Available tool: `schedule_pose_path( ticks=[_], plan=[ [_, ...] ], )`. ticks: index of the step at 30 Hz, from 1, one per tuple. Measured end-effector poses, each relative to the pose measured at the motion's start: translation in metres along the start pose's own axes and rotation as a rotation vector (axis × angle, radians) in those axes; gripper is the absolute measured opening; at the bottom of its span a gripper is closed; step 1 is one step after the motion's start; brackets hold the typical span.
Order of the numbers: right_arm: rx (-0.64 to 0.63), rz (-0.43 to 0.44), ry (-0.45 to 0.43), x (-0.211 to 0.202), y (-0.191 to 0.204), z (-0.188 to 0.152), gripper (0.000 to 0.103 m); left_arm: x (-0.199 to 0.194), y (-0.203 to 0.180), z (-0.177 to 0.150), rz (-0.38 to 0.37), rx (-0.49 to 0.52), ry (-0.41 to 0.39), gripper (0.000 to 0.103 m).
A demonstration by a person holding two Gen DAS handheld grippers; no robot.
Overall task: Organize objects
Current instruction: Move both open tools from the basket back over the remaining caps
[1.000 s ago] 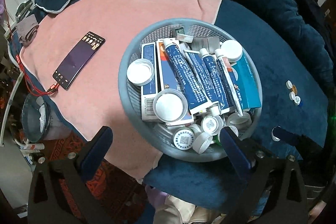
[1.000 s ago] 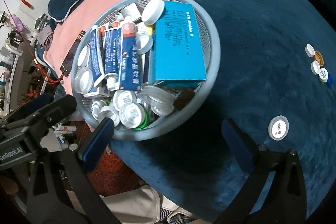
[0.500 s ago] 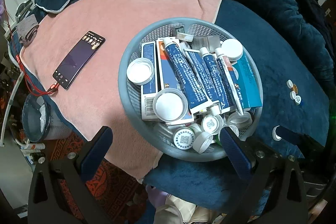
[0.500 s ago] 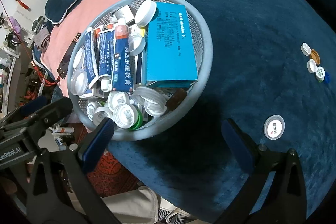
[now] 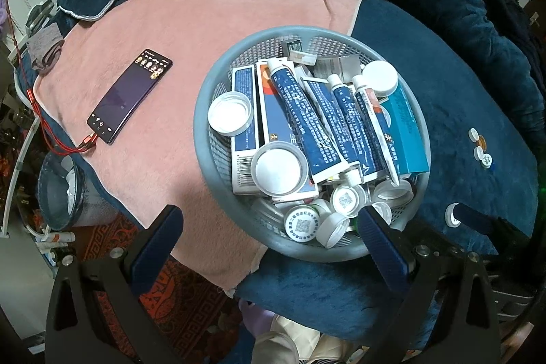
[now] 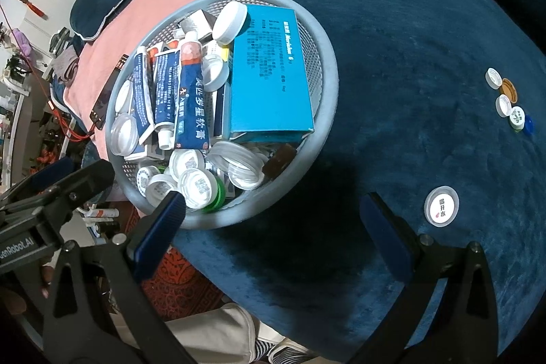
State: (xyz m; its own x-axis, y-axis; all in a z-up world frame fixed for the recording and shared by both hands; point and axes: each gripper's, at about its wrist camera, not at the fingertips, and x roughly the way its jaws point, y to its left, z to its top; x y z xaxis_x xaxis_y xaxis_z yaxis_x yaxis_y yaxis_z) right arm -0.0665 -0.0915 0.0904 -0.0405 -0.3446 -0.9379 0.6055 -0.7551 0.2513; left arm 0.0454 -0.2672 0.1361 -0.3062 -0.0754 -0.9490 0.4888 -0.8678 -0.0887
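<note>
Grey mesh basket (image 5: 204,139) sits on bed, straddling edge of pink towel (image 5: 191,23) and dark blue blanket (image 6: 409,57). Basket crammed: blue ointment tubes (image 5: 300,115), teal box (image 6: 269,74), white caps. Loose labelled cap (image 6: 441,206) on blanket right of basket; five small caps (image 6: 508,99) well right of basket. Phone (image 5: 129,98) on towel, left of basket. Left hand-held gripper (image 5: 269,241) fingers apart, empty, at basket's near rim. Right hand-held gripper (image 6: 273,227) fingers apart, empty, just off basket's near rim.

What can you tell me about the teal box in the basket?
The teal box is a flat rectangular carton, apparently cardboard, with dark print on its top face. It lies slightly tilted on the pile at one side of the grey mesh basket. A white lid leans on its far corner. No gripper touches it.
</note>
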Motion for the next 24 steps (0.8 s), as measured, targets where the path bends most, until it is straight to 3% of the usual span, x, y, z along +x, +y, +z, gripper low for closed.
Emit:
schedule_pose_path(
  ticks=[24],
  plan=[
    [0.017,-0.006,-0.009,-0.0030,-0.0082,-0.0026,0.103,0.0003,-0.0045,-0.0013,0.015,0.028,0.006,0.102]
  ],
)
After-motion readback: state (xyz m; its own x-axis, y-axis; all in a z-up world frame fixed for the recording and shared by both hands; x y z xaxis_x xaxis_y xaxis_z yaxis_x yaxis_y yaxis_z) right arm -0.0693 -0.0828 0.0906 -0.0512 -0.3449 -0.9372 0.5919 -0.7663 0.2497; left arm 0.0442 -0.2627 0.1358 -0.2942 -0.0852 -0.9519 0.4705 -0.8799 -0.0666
